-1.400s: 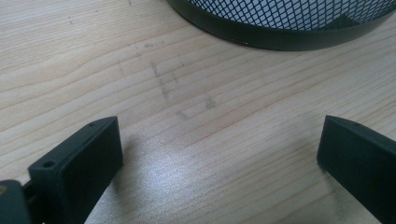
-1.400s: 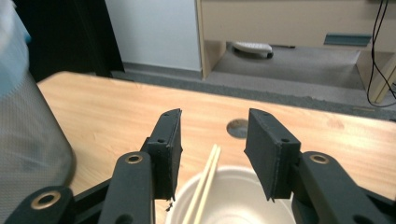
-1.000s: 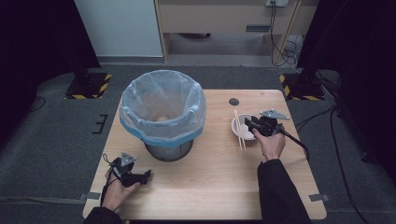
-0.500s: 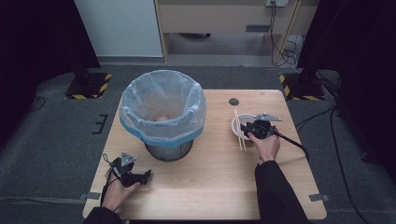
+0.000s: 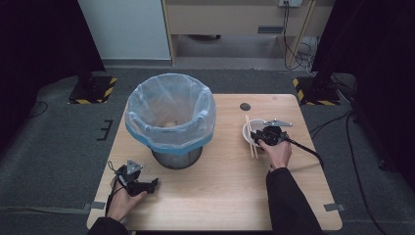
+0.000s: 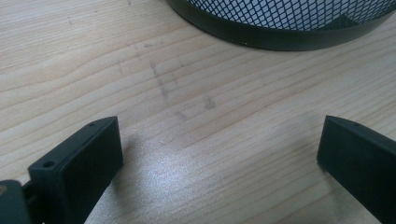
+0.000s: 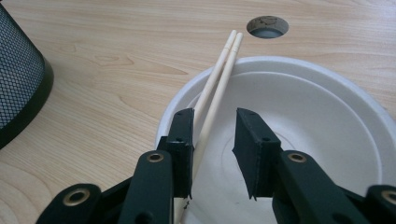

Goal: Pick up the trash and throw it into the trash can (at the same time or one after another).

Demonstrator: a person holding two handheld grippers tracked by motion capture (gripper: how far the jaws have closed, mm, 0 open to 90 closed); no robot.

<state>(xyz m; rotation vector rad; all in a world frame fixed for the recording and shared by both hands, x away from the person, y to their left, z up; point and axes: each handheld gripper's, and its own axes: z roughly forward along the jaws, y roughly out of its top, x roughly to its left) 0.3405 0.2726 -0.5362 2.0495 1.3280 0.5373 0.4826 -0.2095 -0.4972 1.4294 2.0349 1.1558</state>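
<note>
Pale wood grain is spreading under everything here, the light wooden table (image 5: 220, 181) carrying all the items. Near its front left corner, the left gripper (image 6: 219, 154) is resting low on the bare wood, its two black jaws standing wide apart with nothing between them; the high view is showing it in the person's left hand (image 5: 122, 200). Just beyond it, toward the middle of the left half, the black mesh waste bin (image 5: 171, 122) lined with a translucent blue-tinted plastic bag is standing upright. Toward the right edge, the right gripper (image 7: 212, 140) is sitting over the near rim of the white round paper bowl (image 7: 327, 130), its jaws partly apart, and the pair of pale wooden chopsticks (image 7: 219, 79) is lying across the bowl's left rim and running between those jaws, close against the left one; whether it is touching them I cannot tell. Farther back, a small round hole (image 7: 267, 26) is showing in the tabletop.
</note>
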